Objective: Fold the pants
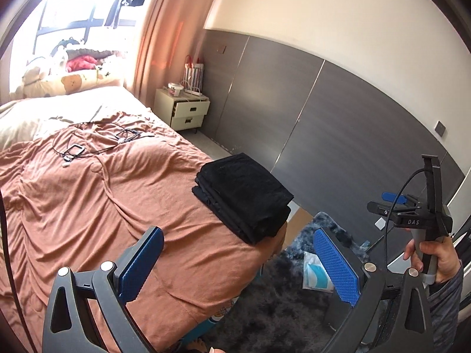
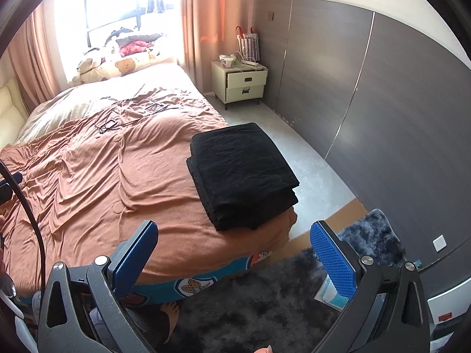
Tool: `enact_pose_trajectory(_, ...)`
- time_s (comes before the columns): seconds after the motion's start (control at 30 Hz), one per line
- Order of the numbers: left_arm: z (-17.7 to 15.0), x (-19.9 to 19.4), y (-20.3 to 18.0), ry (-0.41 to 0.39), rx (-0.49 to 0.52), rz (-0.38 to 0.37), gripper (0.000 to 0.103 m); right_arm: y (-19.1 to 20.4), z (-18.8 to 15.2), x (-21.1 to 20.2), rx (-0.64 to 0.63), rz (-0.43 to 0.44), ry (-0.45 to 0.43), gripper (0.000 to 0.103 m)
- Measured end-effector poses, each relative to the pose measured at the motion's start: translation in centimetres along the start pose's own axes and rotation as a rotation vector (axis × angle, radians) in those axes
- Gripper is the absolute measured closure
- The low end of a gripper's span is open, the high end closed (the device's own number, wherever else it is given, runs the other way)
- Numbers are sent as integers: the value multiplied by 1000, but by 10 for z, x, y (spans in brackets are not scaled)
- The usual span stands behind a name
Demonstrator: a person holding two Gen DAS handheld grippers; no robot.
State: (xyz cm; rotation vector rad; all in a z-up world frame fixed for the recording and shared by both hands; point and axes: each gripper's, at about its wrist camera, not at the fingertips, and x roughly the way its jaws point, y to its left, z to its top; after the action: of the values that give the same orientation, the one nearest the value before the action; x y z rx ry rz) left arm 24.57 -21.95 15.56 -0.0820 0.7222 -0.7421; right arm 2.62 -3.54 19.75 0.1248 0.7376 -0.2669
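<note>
Bed (image 1: 88, 206) fills most of both views, covered by a rumpled terracotta sheet (image 2: 103, 176). Grey panelled wall (image 1: 323, 111) runs along the far side; pink curtain (image 1: 159, 29) beside a bright window. Dark shaggy rug (image 2: 250, 309) on the floor at the foot of the bed.

Black pants (image 2: 241, 173) lie folded in a stacked rectangle on the sheet, at the bed's near corner on the wall side, edge close to the mattress edge.

Cream nightstand (image 2: 241, 83) with two drawers stands by the wall, upper drawer slightly out. Cables (image 1: 88, 144) lie tangled on the sheet mid-bed.

Left gripper (image 1: 238, 256): jaws spread wide, blue pads empty, held above the bed's foot, clear of the pants. Right gripper (image 2: 234, 250): jaws likewise wide apart, nothing between them, apart from the pants. The person's right hand (image 1: 435, 259) grips its handle.
</note>
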Motion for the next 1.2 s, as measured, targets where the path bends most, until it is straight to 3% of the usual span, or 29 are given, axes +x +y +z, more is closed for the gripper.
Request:
enact_pose_trajectory(0.6,-73,-124,10,-129,7,73,0,43,-84,-82,-26,60,-111,0)
enact_pose_trajectory(1.03,-138,-187,16,-217,60,202,0,55,-145,-93,-16,156,-185,0)
enact_pose_trajectory(1.2,-161,-200,15,-251,71,247,0,61,-171,-100,-20,191,-260,0)
